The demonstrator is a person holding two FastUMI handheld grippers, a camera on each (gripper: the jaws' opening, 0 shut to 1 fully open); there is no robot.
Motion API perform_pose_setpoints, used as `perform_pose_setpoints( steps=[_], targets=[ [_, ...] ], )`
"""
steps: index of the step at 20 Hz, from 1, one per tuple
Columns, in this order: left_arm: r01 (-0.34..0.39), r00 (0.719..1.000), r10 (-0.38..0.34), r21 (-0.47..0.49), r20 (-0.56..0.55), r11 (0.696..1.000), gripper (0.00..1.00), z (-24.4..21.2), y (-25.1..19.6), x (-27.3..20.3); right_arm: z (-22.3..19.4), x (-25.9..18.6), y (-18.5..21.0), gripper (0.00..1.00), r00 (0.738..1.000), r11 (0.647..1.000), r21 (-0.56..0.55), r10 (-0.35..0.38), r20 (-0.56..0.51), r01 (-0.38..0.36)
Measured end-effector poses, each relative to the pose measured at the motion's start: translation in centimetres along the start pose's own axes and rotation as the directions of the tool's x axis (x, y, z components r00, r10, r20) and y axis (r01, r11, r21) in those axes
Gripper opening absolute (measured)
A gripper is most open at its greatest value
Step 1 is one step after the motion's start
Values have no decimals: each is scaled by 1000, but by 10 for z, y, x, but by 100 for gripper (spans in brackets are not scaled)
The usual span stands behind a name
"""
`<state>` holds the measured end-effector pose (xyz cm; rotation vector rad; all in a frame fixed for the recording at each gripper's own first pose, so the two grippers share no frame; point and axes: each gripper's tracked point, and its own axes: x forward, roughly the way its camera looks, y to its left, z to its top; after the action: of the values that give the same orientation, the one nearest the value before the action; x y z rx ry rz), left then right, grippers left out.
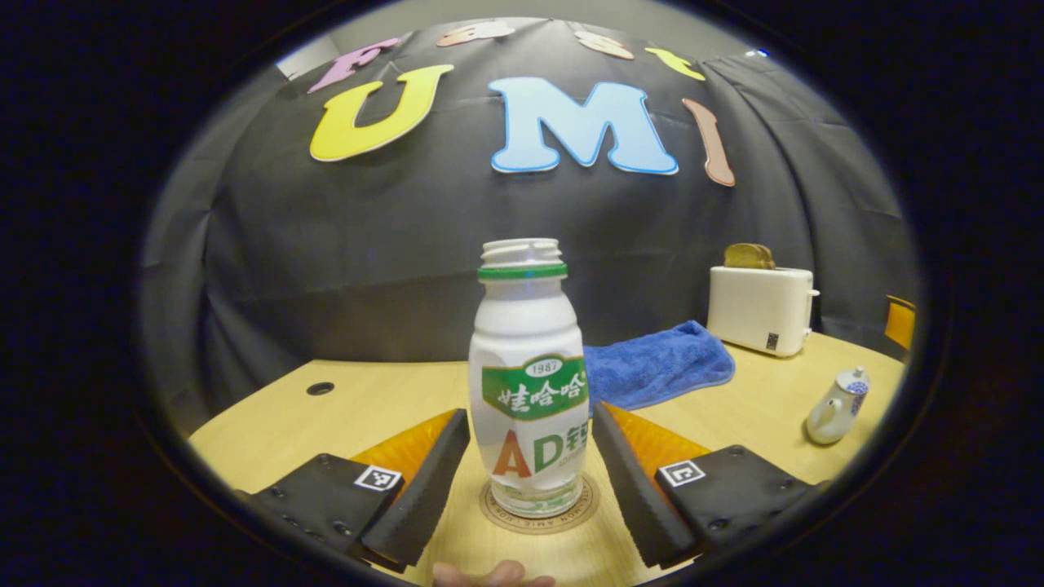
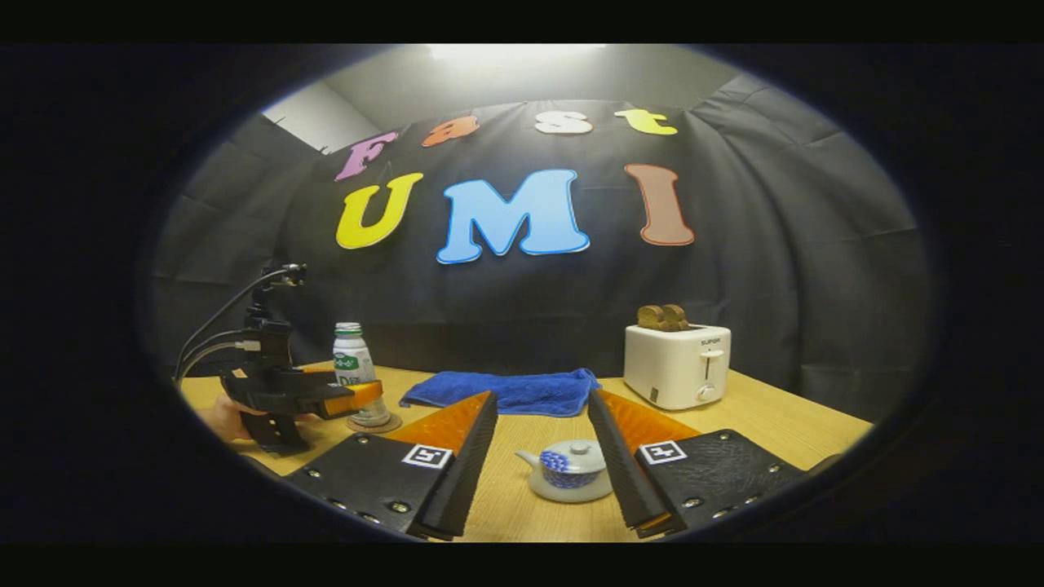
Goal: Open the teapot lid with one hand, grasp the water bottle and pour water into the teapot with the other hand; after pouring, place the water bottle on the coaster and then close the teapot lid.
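While standing upright on the round coaster (image 1: pixel 540 515), water bottle (image 1: pixel 530 383) sits directly between the two fingers of the left tool (image 1: pixel 528 481), cap off, mouth open at the top. Left tool spread wide, a clear gap on each side of the bottle, neither finger touching it, nothing held. Seen from the right gripper view, same bottle (image 2: pixel 354 371) on its coaster (image 2: pixel 373 424) at the far left of the desk (image 2: pixel 783 428), left tool (image 2: pixel 359 397) reaching in beside it, a hand (image 2: pixel 218 420) behind on the grip.

Teapot (image 2: pixel 571 471), lid on, sits low on the desk between the fingers of the right tool (image 2: pixel 542 489), spout pointing left. Right tool also spread wide, a gap on each side of the pot, gripping nothing. From the left gripper view, teapot (image 1: pixel 838 405) small and well off to the right, far from the bottle.

Farther back on the desk: folded blue towel (image 2: pixel 506 390) lying flat, just behind the bottle in the left gripper view; white toaster (image 2: pixel 677 364) to its right with toast (image 2: pixel 662 317) sticking up from the slots.
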<state>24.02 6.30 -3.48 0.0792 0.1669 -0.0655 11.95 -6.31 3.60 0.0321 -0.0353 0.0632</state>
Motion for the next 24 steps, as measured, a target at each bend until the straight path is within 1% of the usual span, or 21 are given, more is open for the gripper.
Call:
perform_pose_setpoints(
  steps=[3,5,7,9,10,11,12,13,14,15,17,18,21,24],
  targets=[
    [-36,999,36,-2,-18,999,100,-4,5,-9,-1,0,2,69,1000,1000,1,6,-4,-6],
    [-51,999,51,-2,-3,999,100,1,8,-21,-1,0,4,69,1000,1000,6,11,-7,-11],
    [-49,999,49,-15,4,999,96,4,5,-38,-5,0,11,69,1000,1000,17,26,-15,-26],
    [-56,998,56,-28,16,998,92,6,1,-67,-7,-2,19,69,999,1000,1,30,-18,-30],
    [-50,998,51,-40,25,998,96,7,-6,-84,-6,-3,21,69,1000,1000,-18,19,-12,-19],
    [-44,998,46,-50,43,998,100,12,-14,-103,-4,-7,24,72,1000,999,-34,9,-13,-10],
    [-38,997,42,-57,68,998,99,16,-24,-122,-3,-13,28,74,1000,999,-38,6,-19,-7],
    [-34,995,39,-62,94,997,98,21,-32,-140,-2,-24,34,82,1000,1000,-25,5,-18,-6],
    [-26,992,33,-66,120,998,100,24,-43,-157,-3,-37,38,87,1000,1000,3,-3,-18,3],
    [-15,990,23,-62,139,998,100,25,-54,-172,-9,-50,39,94,999,999,36,-24,-23,25],
    [-4,988,13,-59,154,998,92,21,-69,-197,-20,-76,37,95,996,994,75,-80,-43,83],
    [5,988,3,-49,156,999,100,16,-78,-206,-25,-85,37,95,994,991,83,-100,-53,104],
    [-18,988,24,-39,154,999,100,8,-82,-218,-36,-99,44,95,991,991,75,-103,-82,109],
    [-9,989,20,-71,149,997,100,5,-85,-222,-41,-106,47,95,990,994,34,-100,-99,104]
  ],
)
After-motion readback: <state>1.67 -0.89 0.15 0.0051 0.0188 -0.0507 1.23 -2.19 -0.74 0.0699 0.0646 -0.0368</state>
